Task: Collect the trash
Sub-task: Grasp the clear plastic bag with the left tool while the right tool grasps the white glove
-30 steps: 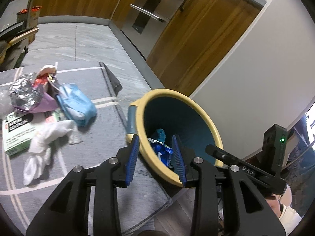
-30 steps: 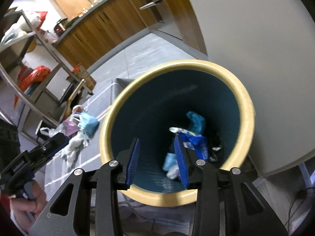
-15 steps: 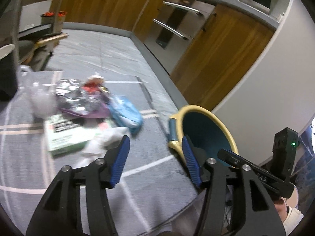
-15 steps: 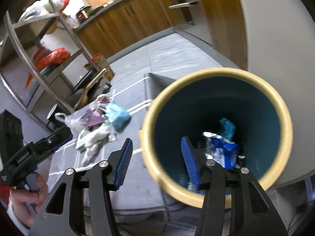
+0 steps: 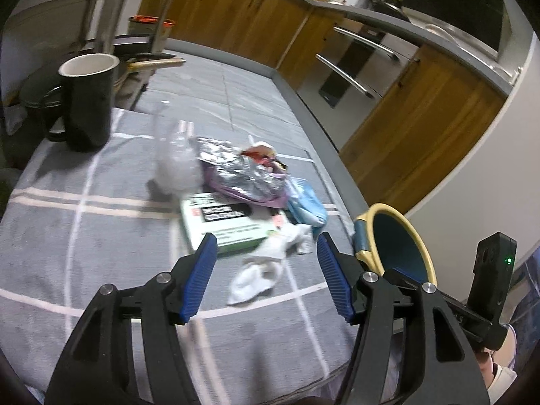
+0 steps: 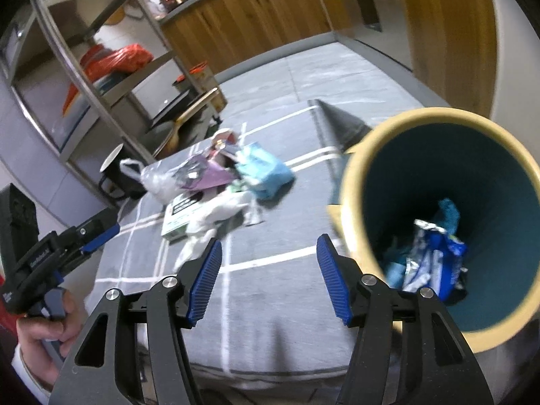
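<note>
The grey cloth [image 5: 67, 236] with white lines looks soft and matt; the crumpled foil wrapper [image 5: 236, 165] shines like metal; the mug [image 5: 88, 101] is glossy black; the cabinet doors [image 5: 422, 128] are smooth wood; the tongs' blue pads [image 6: 206, 280] are ribbed plastic.

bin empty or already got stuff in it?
Not empty. The right wrist view shows crumpled blue wrappers at the bottom of the bin.
</note>
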Tool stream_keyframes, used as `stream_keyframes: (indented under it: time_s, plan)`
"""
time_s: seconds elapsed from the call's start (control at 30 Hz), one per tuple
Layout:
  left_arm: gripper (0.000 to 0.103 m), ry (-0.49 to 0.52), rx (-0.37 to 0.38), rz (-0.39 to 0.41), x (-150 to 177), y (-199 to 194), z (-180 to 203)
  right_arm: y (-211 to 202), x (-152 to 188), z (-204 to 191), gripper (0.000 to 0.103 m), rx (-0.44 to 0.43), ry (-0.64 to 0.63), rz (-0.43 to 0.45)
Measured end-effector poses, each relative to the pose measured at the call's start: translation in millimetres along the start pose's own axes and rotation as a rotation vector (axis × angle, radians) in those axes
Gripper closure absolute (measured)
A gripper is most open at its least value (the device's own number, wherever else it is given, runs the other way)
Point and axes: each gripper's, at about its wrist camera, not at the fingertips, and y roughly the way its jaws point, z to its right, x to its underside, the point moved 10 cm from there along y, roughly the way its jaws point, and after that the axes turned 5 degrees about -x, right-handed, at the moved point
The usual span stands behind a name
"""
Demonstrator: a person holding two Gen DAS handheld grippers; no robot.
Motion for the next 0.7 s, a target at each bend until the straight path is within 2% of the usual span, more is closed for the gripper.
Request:
stream_keyframes:
  time_s: [0.4, 0.7]
  plan:
    - [0.041, -0.058, -0.067, 0.035, -12.6, -4.3, -44.1, 36.1, 9.4, -41.8, 0.041, -0.04, -0.068, -0.06]
    - [0.041, -0.074, -0.129, 0.038, -48.6, 23.8, -77.8, 64.8, 6.7, -46.3, 0.041, -0.063, -0.066, -0.093]
